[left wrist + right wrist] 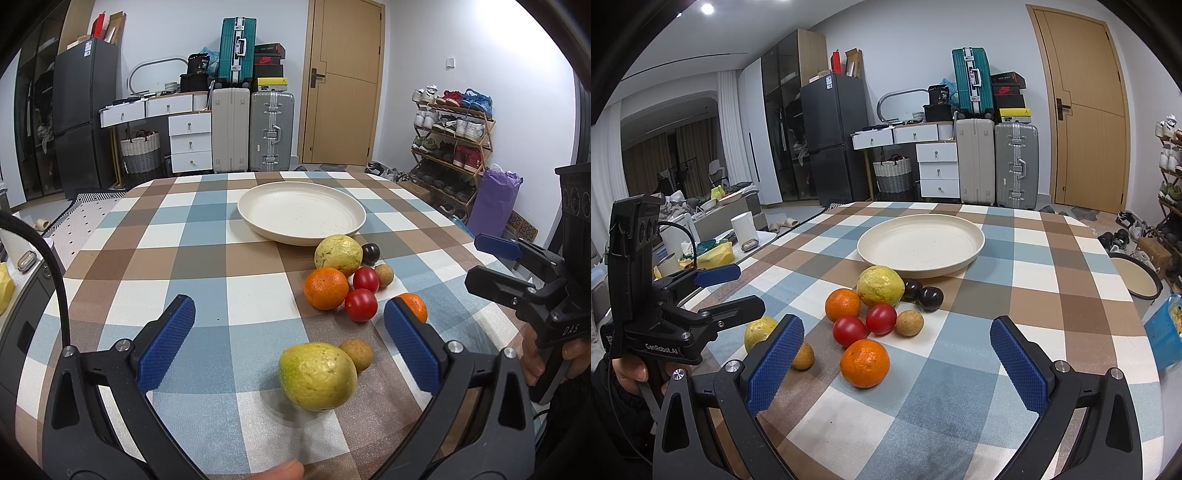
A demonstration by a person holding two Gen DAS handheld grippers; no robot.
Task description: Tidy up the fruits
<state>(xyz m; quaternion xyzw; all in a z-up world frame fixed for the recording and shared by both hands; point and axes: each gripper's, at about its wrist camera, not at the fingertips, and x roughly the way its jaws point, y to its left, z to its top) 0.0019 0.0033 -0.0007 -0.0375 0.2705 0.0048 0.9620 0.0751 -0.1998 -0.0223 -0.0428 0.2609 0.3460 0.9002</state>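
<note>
Left tool [289,343] gapes wide and empty around the nearest guava [317,376], right tool [897,360] equally open and idle, so the pick seems starting: next, close gently and carry it ahead to the plate [258,218].

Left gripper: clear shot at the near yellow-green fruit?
Probably yes. The left gripper has its jaws open wide, and the near yellow-green fruit sits between them on the tablecloth. Only the small brown fruit touches its far side.
</note>
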